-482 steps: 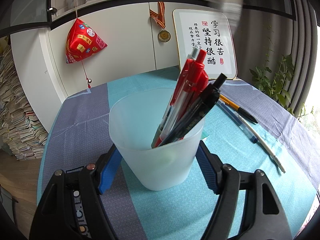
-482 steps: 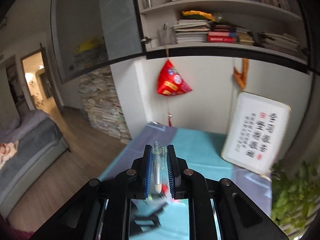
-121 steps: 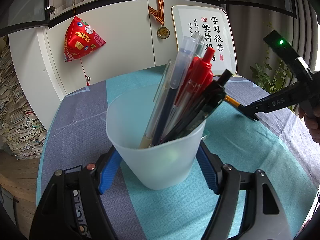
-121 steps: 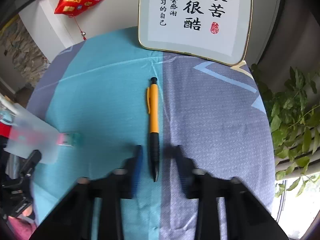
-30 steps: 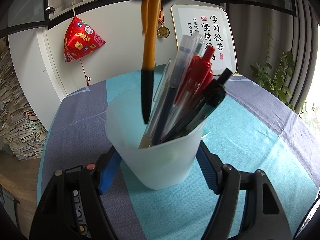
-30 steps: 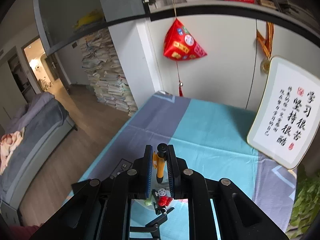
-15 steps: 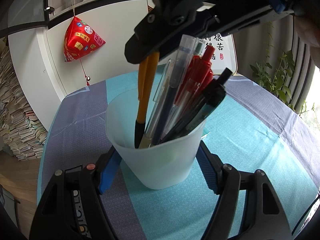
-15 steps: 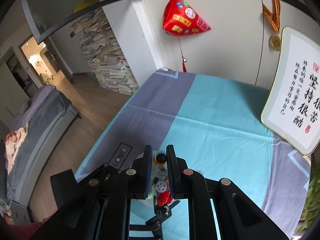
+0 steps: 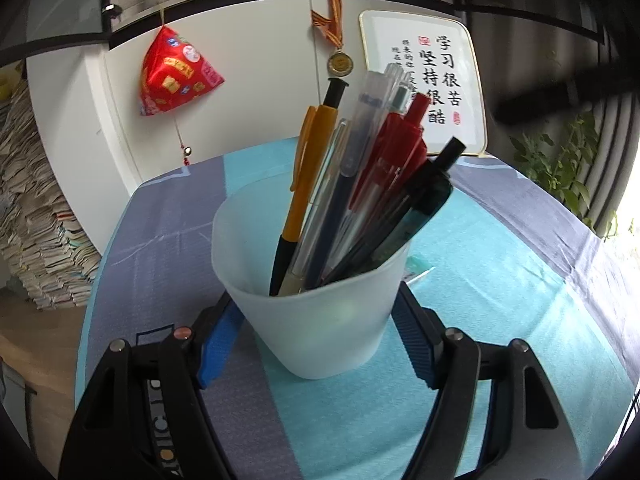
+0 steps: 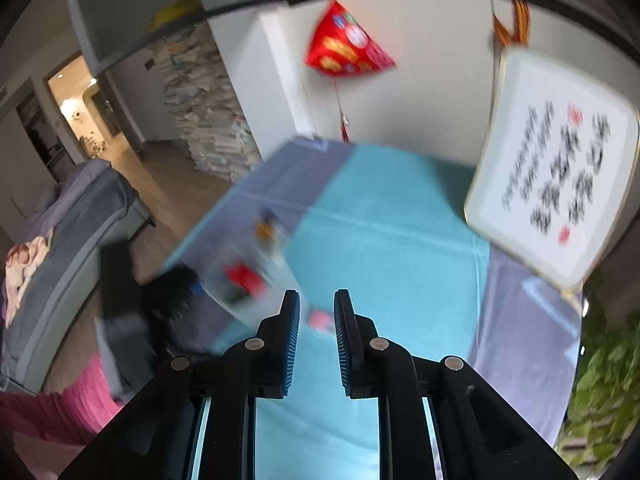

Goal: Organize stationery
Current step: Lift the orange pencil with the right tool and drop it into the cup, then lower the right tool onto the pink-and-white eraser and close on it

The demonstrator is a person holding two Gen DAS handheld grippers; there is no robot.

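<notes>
Pens (image 9: 360,184) stand in cup (image 9: 320,320) between left tongs (image 9: 316,340).

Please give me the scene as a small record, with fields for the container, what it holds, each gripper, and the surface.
container: frosted translucent plastic cup, upright on the cloth
contents: orange pen with black grip, red pens, a clear pen, dark pens, all leaning right
left gripper: blue-padded fingers on both sides of the cup, gripping it
right gripper: open, nothing between its fingers
surface: teal and grey-purple tablecloth
background: framed calligraphy board, red triangular ornament
</notes>
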